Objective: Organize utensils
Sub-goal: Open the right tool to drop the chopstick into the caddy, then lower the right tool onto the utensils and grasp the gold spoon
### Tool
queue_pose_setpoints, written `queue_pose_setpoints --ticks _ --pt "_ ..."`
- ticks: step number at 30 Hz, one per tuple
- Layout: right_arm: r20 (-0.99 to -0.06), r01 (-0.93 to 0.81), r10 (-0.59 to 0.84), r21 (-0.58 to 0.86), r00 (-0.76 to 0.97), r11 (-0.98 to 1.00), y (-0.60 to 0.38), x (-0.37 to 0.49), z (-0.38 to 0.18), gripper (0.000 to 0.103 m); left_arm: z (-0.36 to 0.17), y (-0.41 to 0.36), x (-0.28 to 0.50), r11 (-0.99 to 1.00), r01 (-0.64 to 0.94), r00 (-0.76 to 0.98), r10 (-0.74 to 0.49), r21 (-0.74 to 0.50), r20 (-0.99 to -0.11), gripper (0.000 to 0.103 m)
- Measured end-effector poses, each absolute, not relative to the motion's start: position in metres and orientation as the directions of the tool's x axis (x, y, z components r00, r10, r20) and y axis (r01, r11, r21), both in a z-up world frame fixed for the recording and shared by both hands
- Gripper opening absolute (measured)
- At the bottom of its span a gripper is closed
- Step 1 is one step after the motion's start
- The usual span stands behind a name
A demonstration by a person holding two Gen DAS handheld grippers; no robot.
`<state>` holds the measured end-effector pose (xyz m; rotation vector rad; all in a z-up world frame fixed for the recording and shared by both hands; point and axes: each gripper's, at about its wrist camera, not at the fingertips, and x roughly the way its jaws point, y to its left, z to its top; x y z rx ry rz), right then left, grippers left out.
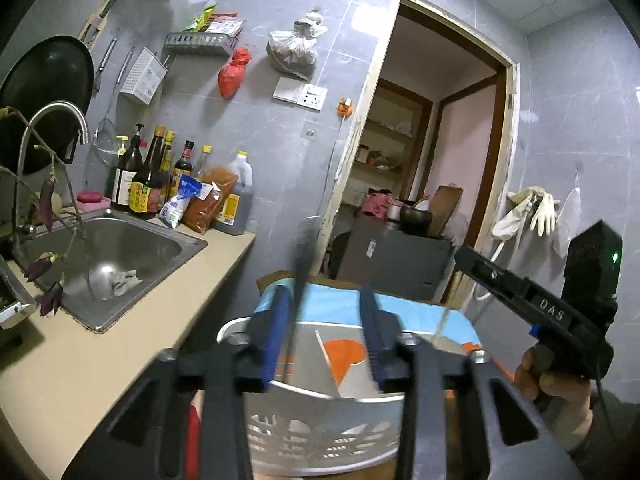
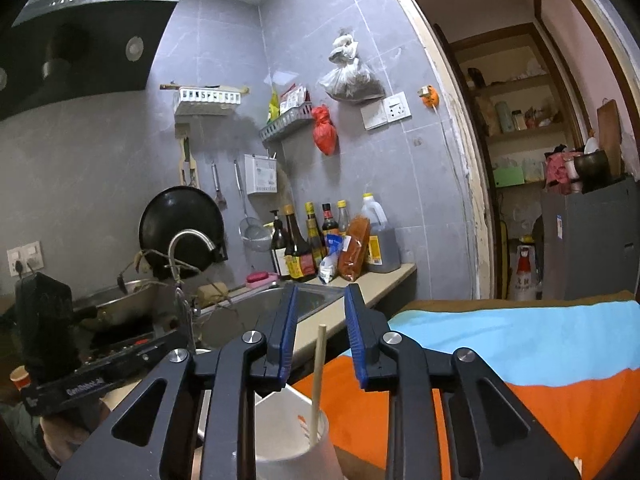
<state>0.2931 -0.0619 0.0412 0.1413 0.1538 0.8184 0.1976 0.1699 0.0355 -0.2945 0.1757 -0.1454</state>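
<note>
While the white utensil holder (image 1: 320, 412) fills the lower middle of the left wrist view, the left gripper (image 1: 326, 340) hangs just over its rim with its blue pads spread apart and pressing on nothing. A dark, blurred utensil (image 1: 300, 280) stands between those pads near the left one, its long axis close to upright, leaning slightly left at the top, its lower end down inside the holder; whether it touches the left pad I cannot tell. Left of the holder runs the beige counter (image 1: 80, 360) with the steel sink (image 1: 120, 248), a curved faucet (image 1: 52, 120) and a row of sauce bottles (image 1: 152, 176) against the grey wall. Behind the holder lies a blue and orange cloth (image 1: 420, 312), and the open doorway (image 1: 432, 140) takes the upper right. At the right edge a hand (image 1: 556, 384) holds the right gripper.

From the right wrist view, the right gripper (image 2: 320, 332) also has its jaws parted, with a pale wooden chopstick (image 2: 318, 380) rising in the gap, free of both pads. Its long axis is nearly vertical, top tilted slightly right, lower end resting in the holder at the bottom centre. A divider wall inside the holder slants beside it. A black wok (image 2: 182, 224) hangs in the middle left, under the range hood (image 2: 80, 36).
</note>
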Motion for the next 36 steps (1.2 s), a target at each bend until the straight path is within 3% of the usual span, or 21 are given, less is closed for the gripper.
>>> queue_pose_setpoints --ticks 3,13,24,29,36 --pt "-0.078 -0.704 0.726 0.196 0.683 0.683 -0.076 0.285 0.045 0.030 0.045 0.164 0.193 0.940 0.117 0.971 -0.176 -0.320 -0.161 0.039" --pt "-0.034 -0.636 0.653 0.189 0.757 0.748 -0.144 0.239 0.067 0.076 0.083 0.117 0.165 0.950 0.129 0.980 -0.166 -0.283 -0.110 0.089" --pt "-0.011 -0.558 0.565 0.149 0.825 0.816 -0.231 0.167 0.104 0.089 0.101 0.049 0.144 0.951 0.235 0.963 -0.256 -0.201 -0.081 0.092" --pt "-0.059 -0.506 0.514 0.115 0.855 0.855 -0.260 0.131 0.118 0.099 0.107 0.025 0.128 0.941 0.285 0.950 -0.302 -0.183 -0.074 0.093" --pt "-0.123 -0.423 0.430 0.077 0.894 0.903 -0.284 0.096 0.107 0.103 0.109 -0.004 0.111 0.941 0.316 0.942 -0.326 -0.119 -0.081 0.096"
